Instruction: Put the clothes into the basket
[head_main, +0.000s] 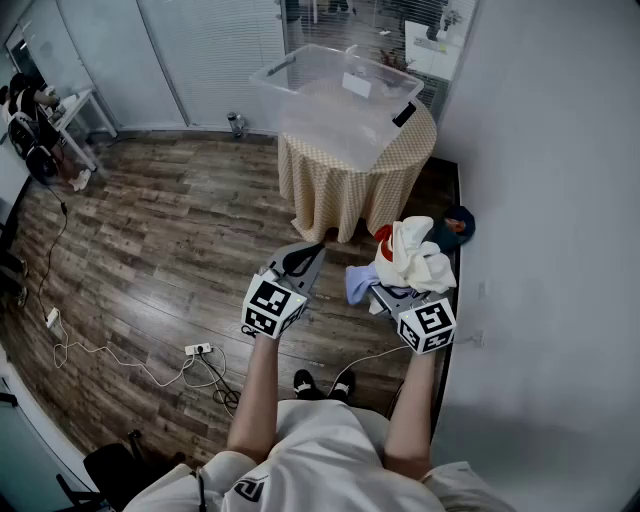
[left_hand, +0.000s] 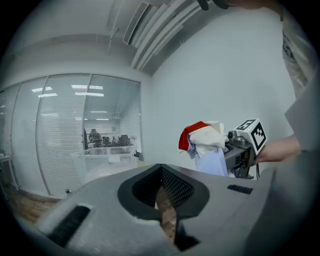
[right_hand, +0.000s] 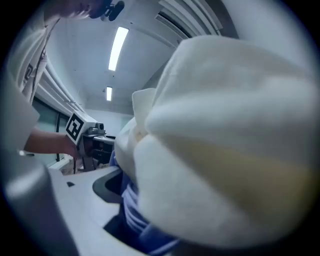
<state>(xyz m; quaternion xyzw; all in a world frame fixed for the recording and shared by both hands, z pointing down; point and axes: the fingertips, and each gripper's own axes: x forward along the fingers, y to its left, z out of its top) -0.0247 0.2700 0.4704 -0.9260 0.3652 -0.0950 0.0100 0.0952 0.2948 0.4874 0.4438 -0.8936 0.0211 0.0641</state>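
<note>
My right gripper (head_main: 392, 291) is shut on a bundle of clothes (head_main: 410, 255): white cloth on top, a red piece and a pale blue striped piece. The bundle fills the right gripper view (right_hand: 220, 130) and hides the fingertips there. In the left gripper view the bundle (left_hand: 205, 142) hangs in the air in front of the right gripper (left_hand: 240, 150). My left gripper (head_main: 300, 262) is held beside it at the left, shut, with nothing in it. The basket, a clear plastic bin (head_main: 270, 72), stands ahead on a round table (head_main: 340, 190) with a checked cloth.
A dark blue and teal garment (head_main: 456, 228) lies on the floor by the white wall (head_main: 560, 200) on the right. A power strip with cables (head_main: 197, 350) lies on the wooden floor at the left. A bottle (head_main: 236, 124) stands near the glass partition.
</note>
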